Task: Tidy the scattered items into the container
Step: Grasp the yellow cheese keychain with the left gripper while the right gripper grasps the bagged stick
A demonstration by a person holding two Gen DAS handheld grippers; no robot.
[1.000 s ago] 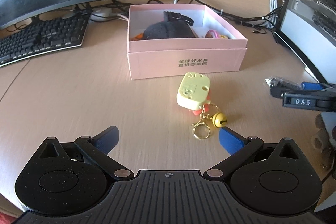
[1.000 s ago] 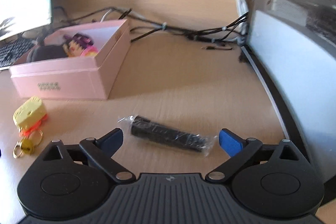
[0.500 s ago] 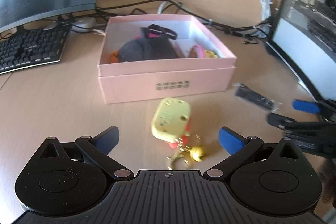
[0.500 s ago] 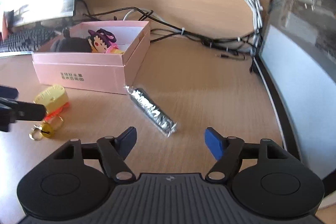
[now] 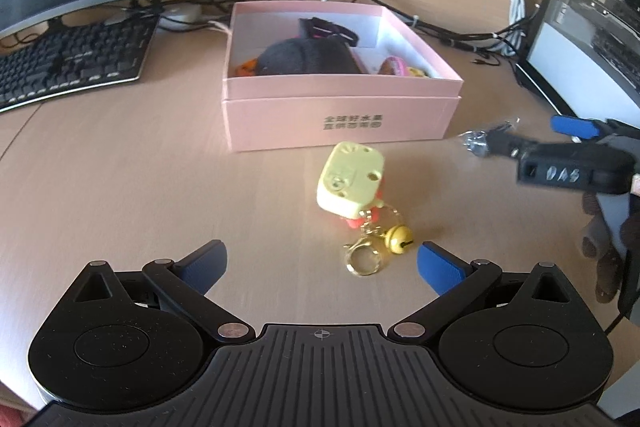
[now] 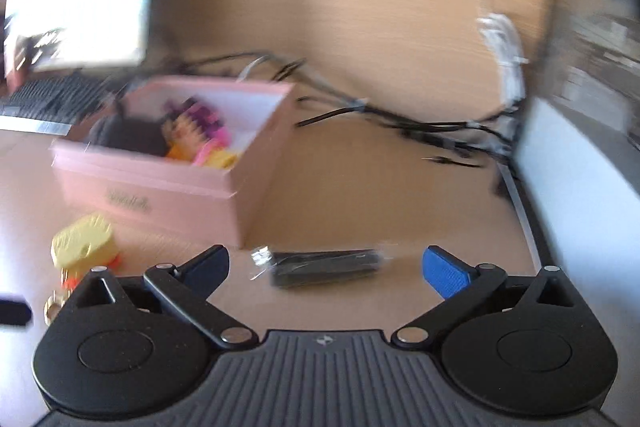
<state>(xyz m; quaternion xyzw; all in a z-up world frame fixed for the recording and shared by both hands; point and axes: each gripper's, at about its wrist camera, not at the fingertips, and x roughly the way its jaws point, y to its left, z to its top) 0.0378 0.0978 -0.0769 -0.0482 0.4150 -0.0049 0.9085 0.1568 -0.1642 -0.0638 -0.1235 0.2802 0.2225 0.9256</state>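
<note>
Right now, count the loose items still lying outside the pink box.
2: yellow keychain toy on the desk before the pink box; wrapped black stick between the opening right gripper jaws, untouched.

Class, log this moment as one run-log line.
left gripper: open, above keychain | right gripper: opening, around wrapped bar | pink box: partly filled

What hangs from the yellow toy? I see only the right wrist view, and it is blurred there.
Observer: A gold bell and a gold clasp ring hang from the toy.
Operator: Where is the left gripper relative to them?
Observer: The ring lies just ahead of the left gripper, nearer its right finger. The jaws are open and touch nothing.
</note>
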